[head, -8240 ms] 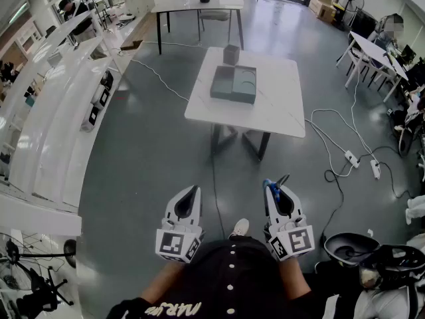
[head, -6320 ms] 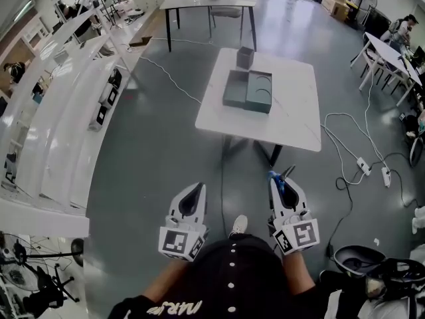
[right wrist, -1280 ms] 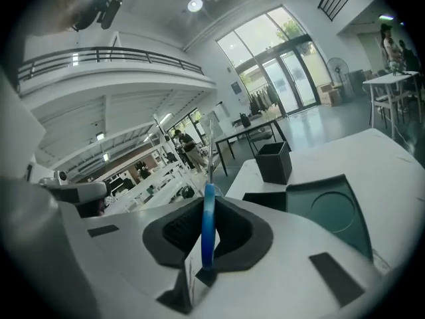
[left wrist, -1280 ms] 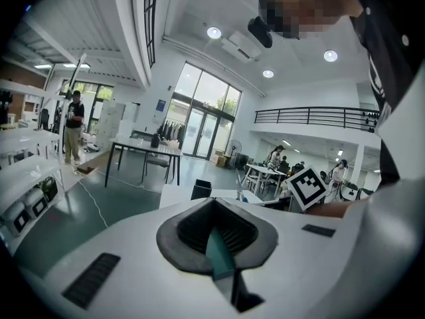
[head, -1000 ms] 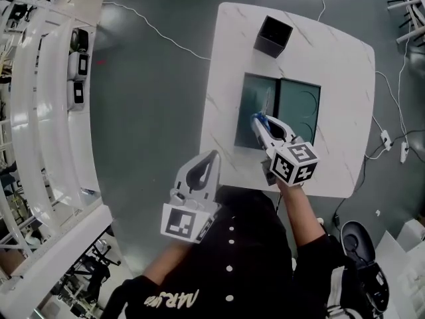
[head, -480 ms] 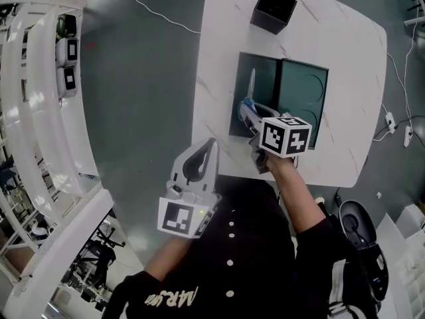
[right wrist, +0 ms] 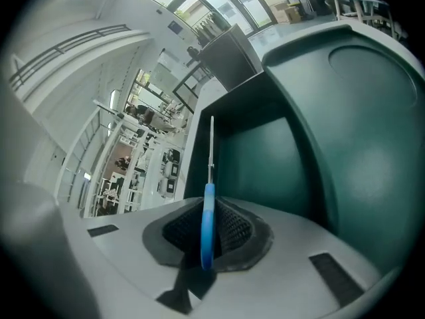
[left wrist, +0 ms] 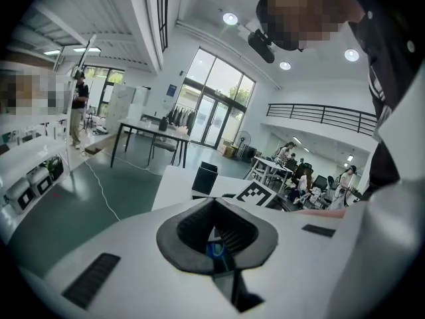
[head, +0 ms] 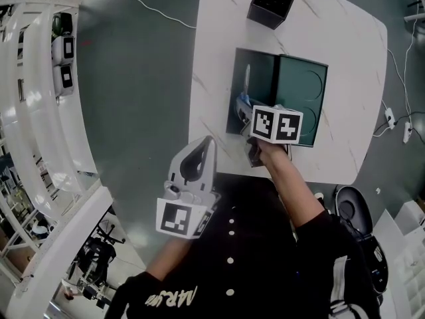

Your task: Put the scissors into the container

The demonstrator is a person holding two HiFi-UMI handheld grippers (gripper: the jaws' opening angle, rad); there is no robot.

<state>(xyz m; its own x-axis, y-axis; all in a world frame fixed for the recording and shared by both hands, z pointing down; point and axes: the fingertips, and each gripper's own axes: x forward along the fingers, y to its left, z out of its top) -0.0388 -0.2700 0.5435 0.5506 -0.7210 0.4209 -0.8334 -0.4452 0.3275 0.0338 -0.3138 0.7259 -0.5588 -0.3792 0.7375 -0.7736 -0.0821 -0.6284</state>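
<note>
The scissors (head: 246,80) have a blue handle and a thin metal blade. My right gripper (head: 241,105) is shut on the handle, and the blade points away from me over the left compartment of the dark green container (head: 303,93). In the right gripper view the scissors (right wrist: 208,221) stand edge-on between the jaws of the right gripper (right wrist: 207,205), blade tip low inside the container (right wrist: 345,145). My left gripper (head: 211,142) hangs shut and holds nothing, off the table's near edge; its own view shows the left gripper (left wrist: 214,203) with the tips together.
A black square cup (head: 271,4) stands on the white table (head: 219,45) beyond the container, also seen as the cup (left wrist: 204,177). White shelving (head: 40,78) runs along the left. Cables and a power strip (head: 388,118) lie on the floor to the right.
My right gripper has carried the scissors forward and leftward over the container's left compartment and rolled, so the marker cube shows two faces. The left gripper has barely moved.
</note>
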